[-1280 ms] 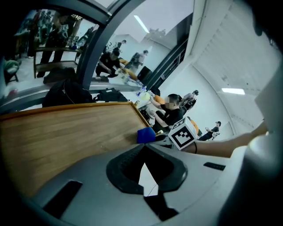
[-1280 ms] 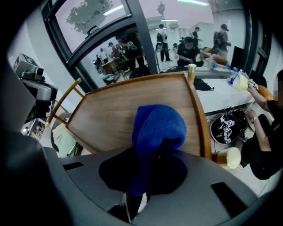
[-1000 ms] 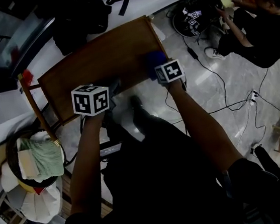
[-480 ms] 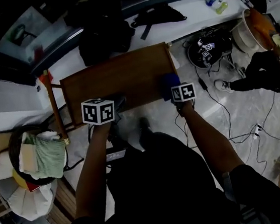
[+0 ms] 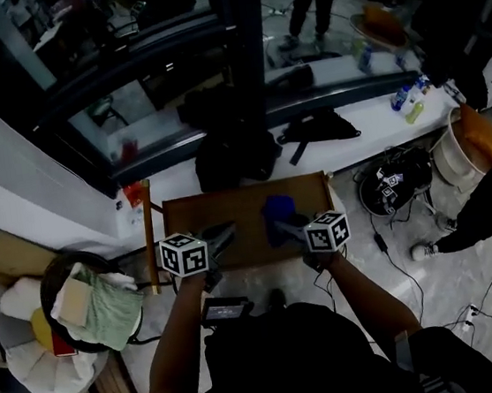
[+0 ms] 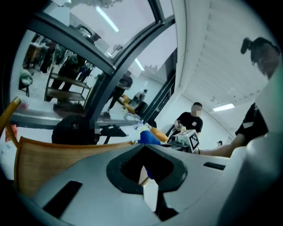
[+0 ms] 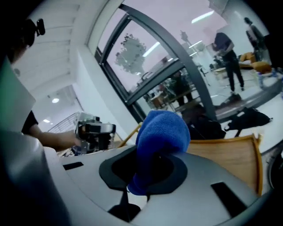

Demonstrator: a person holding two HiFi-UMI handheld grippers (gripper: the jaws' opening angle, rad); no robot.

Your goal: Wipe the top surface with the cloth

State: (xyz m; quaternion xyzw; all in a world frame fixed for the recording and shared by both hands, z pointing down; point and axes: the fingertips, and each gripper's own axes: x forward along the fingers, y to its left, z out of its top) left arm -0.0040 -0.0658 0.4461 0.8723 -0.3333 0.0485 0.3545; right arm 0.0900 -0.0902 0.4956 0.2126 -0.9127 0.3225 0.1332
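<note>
Pinching a bunched blue terry cloth [image 7: 161, 132] between the closed fingers of the right gripper [image 7: 146, 176], above the right half of the brown rectangular wooden worktop [image 5: 194, 220]. Holding the left gripper [image 6: 143, 172] at the near edge, fingers closed together, empty. Probably needing to tip the cloth forward and down, wood stretching leftwards along its long axis.

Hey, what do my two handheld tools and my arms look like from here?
Each tool has a smooth grey shell with a dark-rimmed opening around the jaws. The left tool carries a white cube printed with black square markers, and the right tool has a matching cube. The forearms are bare, and the top worn is dark.
</note>
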